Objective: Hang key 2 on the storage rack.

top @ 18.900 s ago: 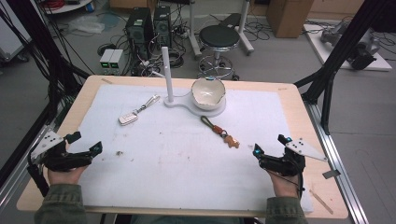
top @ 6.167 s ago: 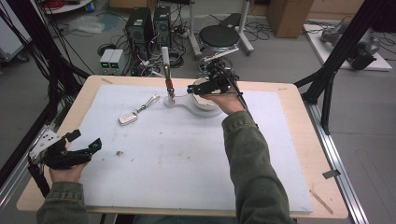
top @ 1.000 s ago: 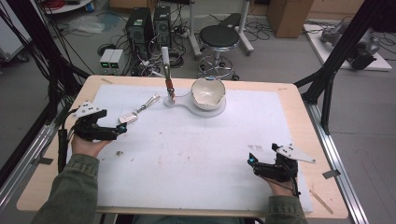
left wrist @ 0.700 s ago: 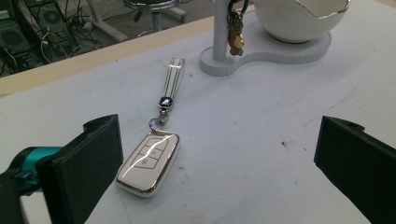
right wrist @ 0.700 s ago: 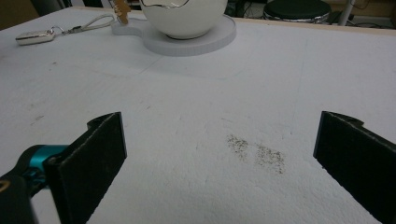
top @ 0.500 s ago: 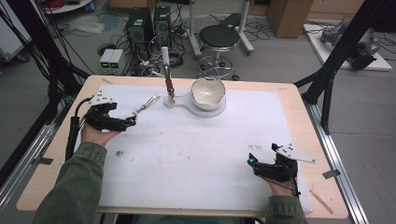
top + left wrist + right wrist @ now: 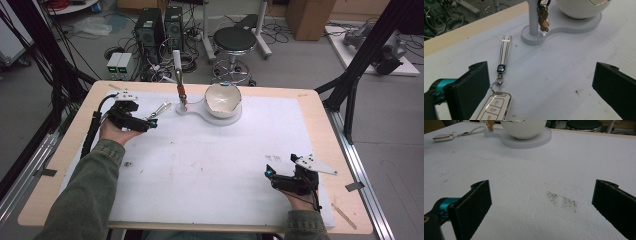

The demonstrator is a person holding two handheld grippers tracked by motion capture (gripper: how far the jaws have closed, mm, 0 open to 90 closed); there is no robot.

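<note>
A: Left tool [image 7: 148, 121] has moved up the worktop [image 7: 210, 165] since a second ago. Now at the fob [image 7: 495, 106], jaws spread, gripping nothing.
B: Fob lies upper left, strap [image 7: 505, 50] pointing at the stand [image 7: 178, 75]. Pickup looks imminent.
A: Right tool [image 7: 272, 176]: released, parked lower right. A keychain [image 7: 543, 18] hangs on the stand.

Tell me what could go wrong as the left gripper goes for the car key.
The car key lies flat beside one jaw of the open left gripper, not centred, so closing may push it aside. Its strap trails toward the stand, where a keychain hangs; a careless lift could snag there.
</note>
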